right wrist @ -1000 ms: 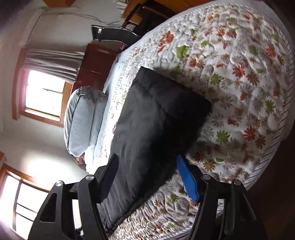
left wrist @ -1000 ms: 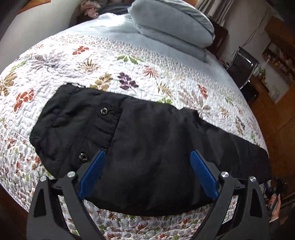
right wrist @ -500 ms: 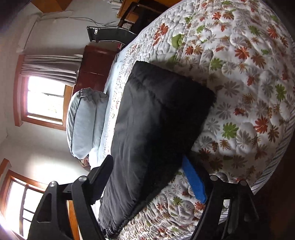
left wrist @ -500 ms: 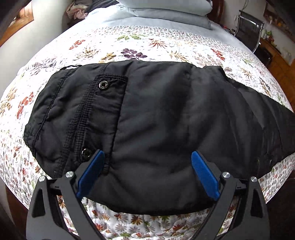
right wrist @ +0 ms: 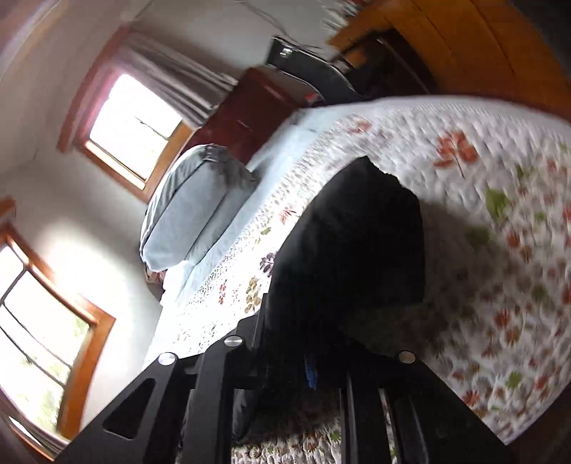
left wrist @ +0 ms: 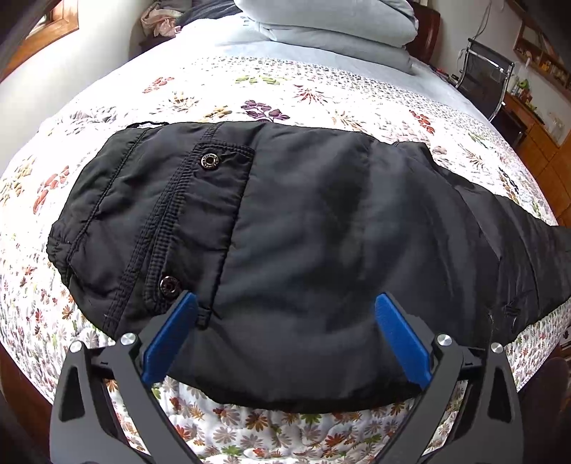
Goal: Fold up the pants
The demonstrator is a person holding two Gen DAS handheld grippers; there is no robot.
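Black pants [left wrist: 303, 232] lie folded lengthwise across the floral quilt, waistband with two snap buttons at the left, legs running off to the right. My left gripper [left wrist: 285, 321] is open, its blue pads just over the near edge of the seat area, holding nothing. In the blurred right wrist view, my right gripper [right wrist: 307, 360] is closed on the leg end of the pants [right wrist: 357, 242], which rises lifted off the quilt; the fingers are mostly buried in black cloth.
The bed's floral quilt [left wrist: 321, 96] has grey pillows [left wrist: 332, 25] at its head. A black chair [left wrist: 485, 78] and wooden furniture stand beyond the bed's right side. Windows [right wrist: 135, 125] show in the right wrist view. The bed's near edge is just below my left gripper.
My right gripper has shut on the leg end and lifted it, with the camera swinging fast. My left gripper moved closer over the waist end and stays open.
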